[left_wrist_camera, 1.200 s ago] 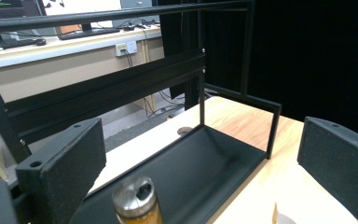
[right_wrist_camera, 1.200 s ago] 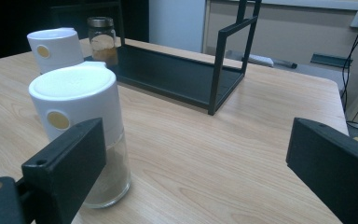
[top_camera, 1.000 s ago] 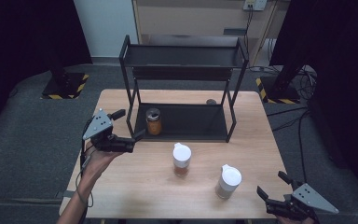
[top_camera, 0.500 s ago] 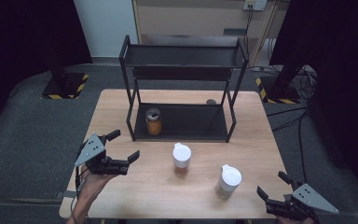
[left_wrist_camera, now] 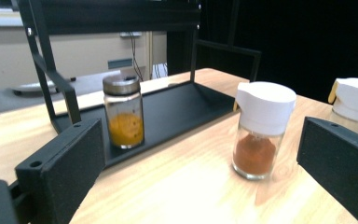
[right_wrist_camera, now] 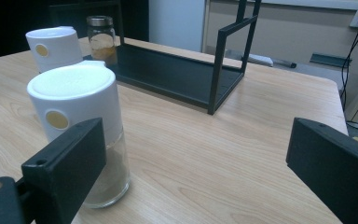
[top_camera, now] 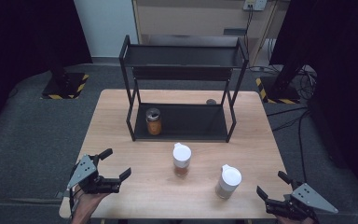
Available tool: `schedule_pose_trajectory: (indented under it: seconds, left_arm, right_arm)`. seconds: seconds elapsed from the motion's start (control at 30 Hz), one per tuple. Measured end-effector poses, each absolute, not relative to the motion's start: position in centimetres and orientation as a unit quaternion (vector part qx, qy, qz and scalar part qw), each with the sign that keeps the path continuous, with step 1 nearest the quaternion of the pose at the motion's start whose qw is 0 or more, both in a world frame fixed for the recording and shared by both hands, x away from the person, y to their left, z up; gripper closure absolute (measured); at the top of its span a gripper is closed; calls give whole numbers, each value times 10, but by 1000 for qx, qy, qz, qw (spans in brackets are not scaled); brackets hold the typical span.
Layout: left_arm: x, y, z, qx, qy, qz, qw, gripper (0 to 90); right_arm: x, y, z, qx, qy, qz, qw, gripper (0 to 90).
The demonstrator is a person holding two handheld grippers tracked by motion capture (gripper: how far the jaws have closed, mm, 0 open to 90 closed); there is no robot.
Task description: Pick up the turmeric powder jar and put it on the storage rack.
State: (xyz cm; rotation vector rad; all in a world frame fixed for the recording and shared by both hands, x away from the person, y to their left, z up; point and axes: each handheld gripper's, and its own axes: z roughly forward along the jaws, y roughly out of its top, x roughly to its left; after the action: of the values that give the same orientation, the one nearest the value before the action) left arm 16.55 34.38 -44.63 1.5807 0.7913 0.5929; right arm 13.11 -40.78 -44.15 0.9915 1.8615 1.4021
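L claw (top_camera: pixel 114 164) hanging released over table's (top_camera: pixel 121 121) front-L corner | R claw (top_camera: pixel 272 186) gaping wide at front-R edge, nr beige jar (top_camera: pixel 227 181) | red-spice jar (top_camera: pixel 182 159) standing mid-table, betw. my claws | orange jar (top_camera: pixel 153 121) sitting on rack (top_camera: pixel 186 122) bottom shelf

Matt wooden table (top_camera: pixel 135 116), black metal rack (top_camera: pixel 182 70), clear glass jars with glossy white plastic caps (top_camera: pixel 182 152).

left tool (top_camera: pixel 114 164) agape, right tool (top_camera: pixel 272 185) agape, both low
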Motion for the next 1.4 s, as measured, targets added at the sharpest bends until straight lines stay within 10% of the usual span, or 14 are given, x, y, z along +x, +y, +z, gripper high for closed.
schedule_pose_trajectory:
  seconds: [1.4]
  left_arm:
    - [144,351,-476,679,354,292,573,7]
  right_arm:
    - [132,-409,-442,371,701,531,299,52]
